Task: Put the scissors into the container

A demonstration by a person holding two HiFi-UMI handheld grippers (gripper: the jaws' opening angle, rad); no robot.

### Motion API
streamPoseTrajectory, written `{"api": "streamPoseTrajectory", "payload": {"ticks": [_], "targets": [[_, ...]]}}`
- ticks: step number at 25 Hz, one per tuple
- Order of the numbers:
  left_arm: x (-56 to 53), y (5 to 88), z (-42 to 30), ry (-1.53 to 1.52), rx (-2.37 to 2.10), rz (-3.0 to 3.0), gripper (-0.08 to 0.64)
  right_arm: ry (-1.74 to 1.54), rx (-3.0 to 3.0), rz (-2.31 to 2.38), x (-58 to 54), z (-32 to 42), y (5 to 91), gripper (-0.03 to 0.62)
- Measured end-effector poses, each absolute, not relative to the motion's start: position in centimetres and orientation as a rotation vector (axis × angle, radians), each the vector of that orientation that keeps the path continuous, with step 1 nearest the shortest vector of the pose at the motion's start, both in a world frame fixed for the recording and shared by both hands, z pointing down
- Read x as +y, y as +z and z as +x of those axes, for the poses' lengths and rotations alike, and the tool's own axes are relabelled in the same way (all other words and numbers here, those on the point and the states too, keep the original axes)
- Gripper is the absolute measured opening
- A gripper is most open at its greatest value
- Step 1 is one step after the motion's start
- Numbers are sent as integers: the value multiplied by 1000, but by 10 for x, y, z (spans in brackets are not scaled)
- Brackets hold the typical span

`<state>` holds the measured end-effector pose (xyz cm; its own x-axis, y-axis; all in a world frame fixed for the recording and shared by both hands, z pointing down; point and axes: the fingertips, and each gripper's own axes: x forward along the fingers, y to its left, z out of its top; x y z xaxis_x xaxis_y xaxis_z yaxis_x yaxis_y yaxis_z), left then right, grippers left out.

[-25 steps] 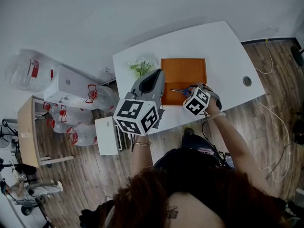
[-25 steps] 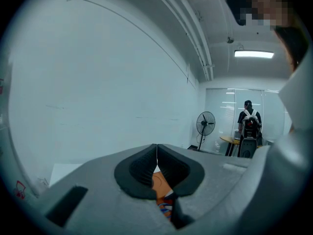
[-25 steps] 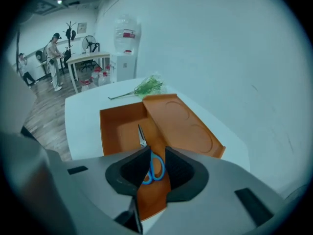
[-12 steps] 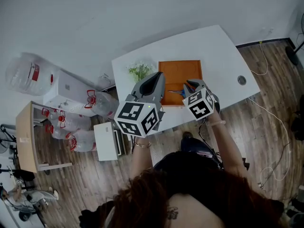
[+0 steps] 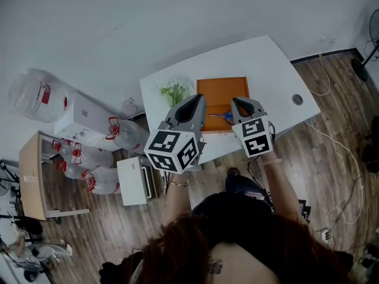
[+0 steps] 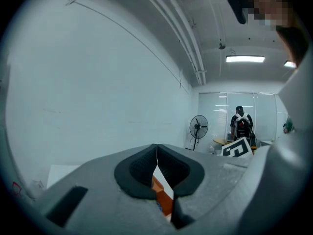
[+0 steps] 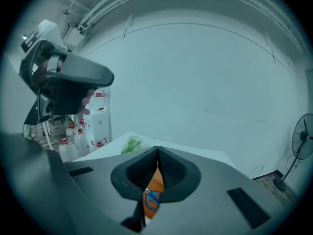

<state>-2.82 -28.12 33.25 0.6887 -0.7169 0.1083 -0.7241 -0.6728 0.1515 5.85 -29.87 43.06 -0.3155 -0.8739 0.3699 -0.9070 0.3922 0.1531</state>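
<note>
Right gripper (image 5: 237,102) just closed, empty, higher

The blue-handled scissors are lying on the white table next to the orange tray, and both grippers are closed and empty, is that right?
One thing is off: the scissors lie inside the orange tray, not on the white table beside it, as the head view shows. The rest stands: the left gripper is closed and empty, and the right gripper has just closed on nothing.
</note>
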Motion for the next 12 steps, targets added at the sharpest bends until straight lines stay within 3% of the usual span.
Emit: {"api": "streamPoseTrajectory", "payload": {"ticks": [12], "targets": [[-253,326,-33,46,-1162,2747,17,70,-2317,1711,-263,67,387,-2]]}}
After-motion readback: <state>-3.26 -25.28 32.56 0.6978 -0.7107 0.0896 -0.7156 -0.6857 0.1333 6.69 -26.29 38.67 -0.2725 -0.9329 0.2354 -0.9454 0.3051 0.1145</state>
